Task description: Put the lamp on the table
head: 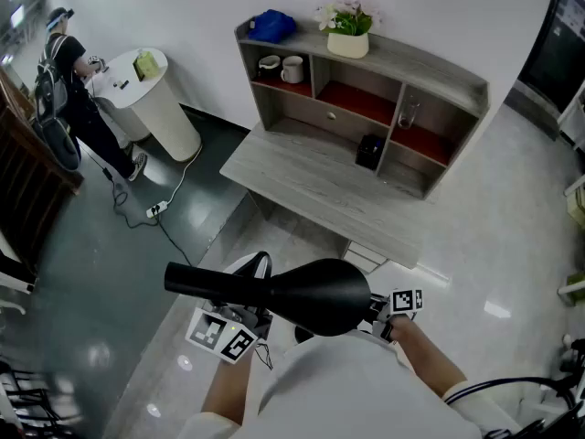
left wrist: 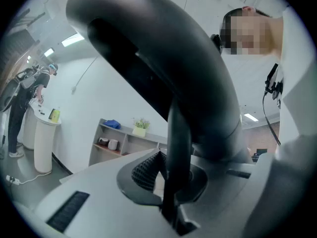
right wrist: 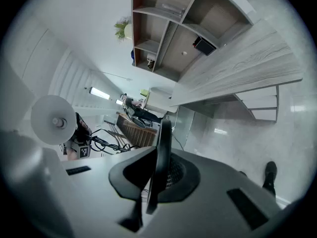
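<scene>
Operator is wearing a white short-sleeved shirt; the grey-bodied left gripper and right gripper (black ribbed pads inside) are each bearing a white marker cube printed with black squares.

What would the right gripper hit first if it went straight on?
Probably nothing near: shut on the lamp, the right gripper aims past the table's end toward the distant white stand.
</scene>
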`<act>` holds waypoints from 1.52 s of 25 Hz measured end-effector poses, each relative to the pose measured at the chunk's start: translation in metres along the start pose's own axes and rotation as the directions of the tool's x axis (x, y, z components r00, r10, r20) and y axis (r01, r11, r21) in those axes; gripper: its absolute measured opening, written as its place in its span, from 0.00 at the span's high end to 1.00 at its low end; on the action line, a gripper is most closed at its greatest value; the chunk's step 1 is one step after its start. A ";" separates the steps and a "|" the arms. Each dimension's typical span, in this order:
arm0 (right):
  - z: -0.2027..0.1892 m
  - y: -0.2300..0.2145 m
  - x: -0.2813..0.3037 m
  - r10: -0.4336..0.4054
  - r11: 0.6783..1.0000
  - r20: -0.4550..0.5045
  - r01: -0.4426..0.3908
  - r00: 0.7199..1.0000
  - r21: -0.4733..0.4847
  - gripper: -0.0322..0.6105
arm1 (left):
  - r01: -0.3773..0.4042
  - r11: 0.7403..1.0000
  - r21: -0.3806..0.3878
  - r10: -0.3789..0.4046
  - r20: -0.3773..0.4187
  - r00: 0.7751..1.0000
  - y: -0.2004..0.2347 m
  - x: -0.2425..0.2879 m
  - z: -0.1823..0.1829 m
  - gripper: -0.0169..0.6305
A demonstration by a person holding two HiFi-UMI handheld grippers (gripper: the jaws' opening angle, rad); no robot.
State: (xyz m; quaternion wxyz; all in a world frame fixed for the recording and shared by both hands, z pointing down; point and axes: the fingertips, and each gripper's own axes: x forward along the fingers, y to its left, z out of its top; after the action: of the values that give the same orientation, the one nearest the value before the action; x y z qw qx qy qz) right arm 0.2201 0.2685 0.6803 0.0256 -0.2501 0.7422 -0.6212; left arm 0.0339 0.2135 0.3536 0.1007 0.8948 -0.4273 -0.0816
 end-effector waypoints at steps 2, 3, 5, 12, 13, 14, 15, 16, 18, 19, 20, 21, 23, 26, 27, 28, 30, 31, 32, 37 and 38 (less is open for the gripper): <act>-0.002 0.000 0.002 -0.001 1.000 -0.001 0.001 1.000 0.000 0.92 | 0.001 1.000 0.002 -0.001 0.002 1.000 0.001 -0.002 0.001 0.96; -0.003 0.000 0.003 0.000 1.000 -0.001 0.000 1.000 0.000 0.92 | 0.002 1.000 0.003 -0.002 0.002 1.000 0.001 -0.004 0.001 0.96; -0.004 0.002 0.005 0.002 1.000 0.001 -0.002 1.000 -0.002 0.92 | 0.004 1.000 0.005 -0.004 0.004 1.000 0.002 -0.005 0.003 0.96; -0.008 0.010 0.008 0.010 1.000 0.009 -0.010 1.000 -0.010 0.92 | 0.006 1.000 0.001 -0.006 0.013 1.000 0.004 -0.013 0.007 0.96; -0.008 0.011 0.009 0.012 1.000 0.010 -0.012 1.000 -0.010 0.92 | 0.006 1.000 0.001 -0.006 0.014 1.000 0.005 -0.014 0.008 0.96; -0.009 0.012 0.009 0.015 1.000 0.013 -0.015 1.000 -0.008 0.92 | 0.006 1.000 0.001 -0.006 0.015 1.000 0.006 -0.016 0.008 0.96; -0.009 0.012 0.010 0.018 1.000 0.016 -0.018 1.000 -0.003 0.92 | 0.007 1.000 0.001 -0.007 0.016 1.000 0.006 -0.017 0.008 0.96; -0.010 0.012 0.010 0.017 1.000 0.021 -0.017 1.000 0.003 0.92 | 0.008 1.000 0.002 -0.008 0.017 1.000 0.006 -0.018 0.008 0.96; -0.010 0.009 0.008 -0.008 1.000 0.029 0.008 1.000 0.007 0.92 | 0.010 1.000 0.002 -0.010 0.017 1.000 0.006 -0.021 0.008 0.96; -0.011 0.007 0.008 -0.018 1.000 0.032 0.018 0.999 0.005 0.92 | 0.012 1.000 0.002 -0.012 0.016 1.000 0.007 -0.022 0.007 0.96; -0.012 0.009 0.010 -0.008 1.000 0.036 0.008 0.999 0.005 0.92 | 0.014 1.000 0.002 -0.015 0.016 1.000 0.007 -0.024 0.007 0.96; -0.013 0.011 0.012 0.009 1.000 0.040 -0.009 0.999 0.005 0.92 | 0.017 1.000 0.001 -0.017 0.016 1.000 0.008 -0.025 0.007 0.96; -0.017 0.014 0.016 0.019 1.000 0.042 -0.020 0.999 0.007 0.92 | 0.023 1.000 -0.002 -0.023 0.018 1.000 0.010 -0.029 0.006 0.96; -0.023 0.017 0.020 0.013 1.000 0.049 -0.013 0.999 0.011 0.91 | 0.031 0.999 -0.006 -0.031 0.021 0.999 0.014 -0.035 0.007 0.96; -0.025 0.018 0.021 0.011 1.000 0.053 -0.011 0.999 0.008 0.91 | 0.036 0.999 -0.008 -0.035 0.023 0.999 0.016 -0.037 0.008 0.96; -0.027 0.019 0.023 0.007 1.000 0.057 -0.007 0.998 0.002 0.92 | 0.040 0.999 -0.010 -0.040 0.024 0.999 0.018 -0.040 0.009 0.96; -0.030 0.020 0.028 -0.008 1.000 0.063 0.009 0.998 -0.010 0.91 | 0.050 0.999 -0.013 -0.050 0.026 0.998 0.024 -0.044 0.012 0.96; -0.032 0.023 0.032 -0.004 1.000 0.069 0.005 0.998 -0.007 0.91 | 0.055 0.998 -0.015 -0.055 0.027 0.998 0.026 -0.047 0.013 0.96; -0.034 0.026 0.036 0.004 1.000 0.075 -0.004 0.997 -0.001 0.91 | 0.061 0.998 -0.016 -0.060 0.028 0.998 0.029 -0.049 0.014 0.96; -0.043 0.028 0.054 -0.034 0.999 0.083 0.033 0.996 0.013 0.91 | 0.075 0.997 -0.006 -0.075 0.022 0.997 0.044 -0.059 0.018 0.96; -0.044 0.030 0.058 -0.026 1.000 0.086 0.025 0.996 0.012 0.92 | 0.074 0.997 -0.007 -0.074 0.020 0.997 0.047 -0.061 0.019 0.96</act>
State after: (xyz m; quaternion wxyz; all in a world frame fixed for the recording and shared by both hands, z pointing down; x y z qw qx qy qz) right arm 0.1434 0.2883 0.6787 0.0511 -0.2858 0.7338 -0.6142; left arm -0.0441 0.2302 0.3504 0.0966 0.9087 -0.3946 -0.0958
